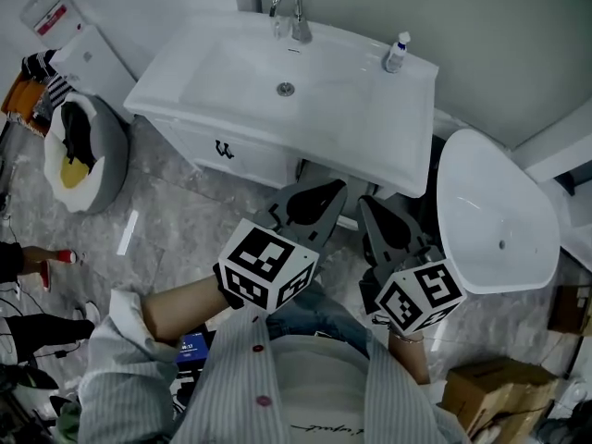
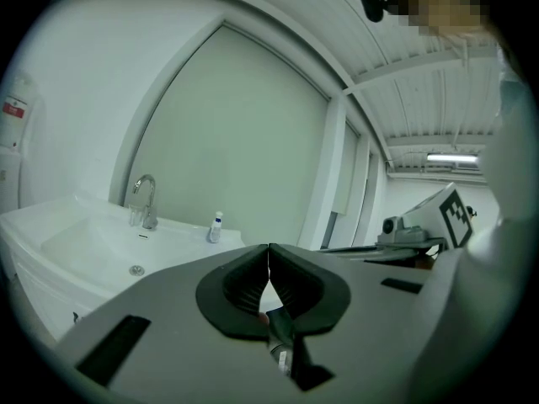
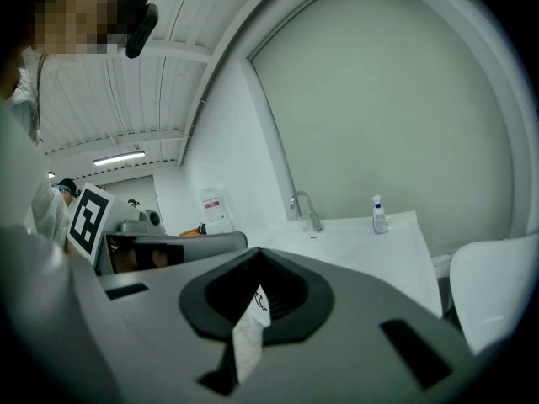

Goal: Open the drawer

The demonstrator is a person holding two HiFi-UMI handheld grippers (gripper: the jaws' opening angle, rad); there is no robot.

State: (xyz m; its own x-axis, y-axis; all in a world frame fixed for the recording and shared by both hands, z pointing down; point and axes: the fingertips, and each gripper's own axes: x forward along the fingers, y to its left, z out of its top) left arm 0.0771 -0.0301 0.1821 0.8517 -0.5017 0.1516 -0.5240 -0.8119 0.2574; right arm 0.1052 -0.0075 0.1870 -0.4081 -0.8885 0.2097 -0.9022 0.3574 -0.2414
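Note:
The white vanity stands ahead of me, and its drawer front below the basin carries a small dark handle. The drawer looks flush with the cabinet. My left gripper hangs in the air right of the handle and short of the vanity's front, apart from it. Its jaws meet at the tips with nothing between them in the left gripper view. My right gripper floats beside it, also shut and empty, as the right gripper view shows.
A chrome faucet and a small bottle sit on the sink top. A white toilet stands at the right, a lined bin at the left, and cardboard boxes at the lower right. The floor is grey marble tile.

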